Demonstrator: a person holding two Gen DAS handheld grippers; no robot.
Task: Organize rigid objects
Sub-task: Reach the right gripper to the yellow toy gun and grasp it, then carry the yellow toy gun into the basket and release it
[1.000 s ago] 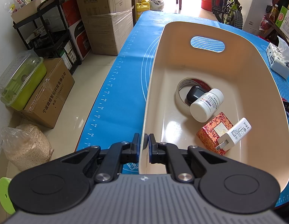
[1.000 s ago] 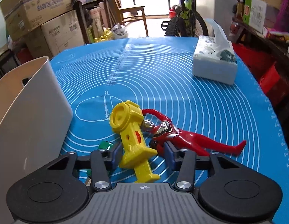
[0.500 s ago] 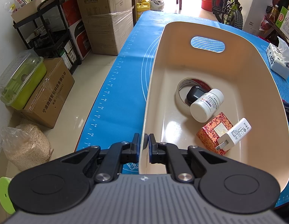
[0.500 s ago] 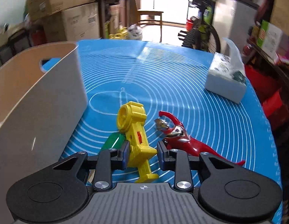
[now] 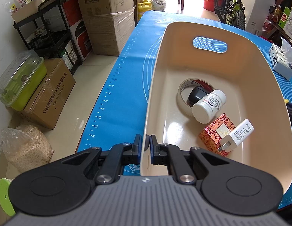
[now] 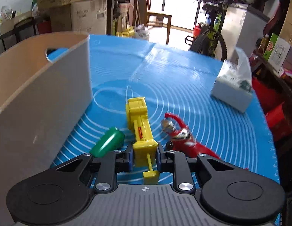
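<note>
A cream plastic bin (image 5: 255,60) stands on the blue mat. My left gripper (image 5: 145,146) is shut on its near left rim. Inside lie a tape roll (image 5: 183,101), a black object (image 5: 196,95), a white pill bottle (image 5: 209,106), a red patterned box (image 5: 214,131) and a white charger (image 5: 237,134). In the right wrist view my right gripper (image 6: 144,153) has its jaws closing on a yellow toy (image 6: 140,124), the pads pressing its lower block. A green object (image 6: 108,140) lies left of it and a red figure (image 6: 183,139) right. The bin's outer wall (image 6: 42,101) rises at the left.
A tissue pack (image 6: 232,92) sits at the far right of the blue mat (image 6: 146,66). Off the table's left edge the floor holds cardboard boxes (image 5: 48,96), a green lidded container (image 5: 19,79) and a black shelf (image 5: 48,28). A bicycle (image 6: 212,37) stands beyond the table.
My right gripper's jaws have narrowed onto the yellow toy, which has rolled from flat to edge-on and points straight ahead. The view shifted, showing more of the bin. The left gripper has stayed still.
</note>
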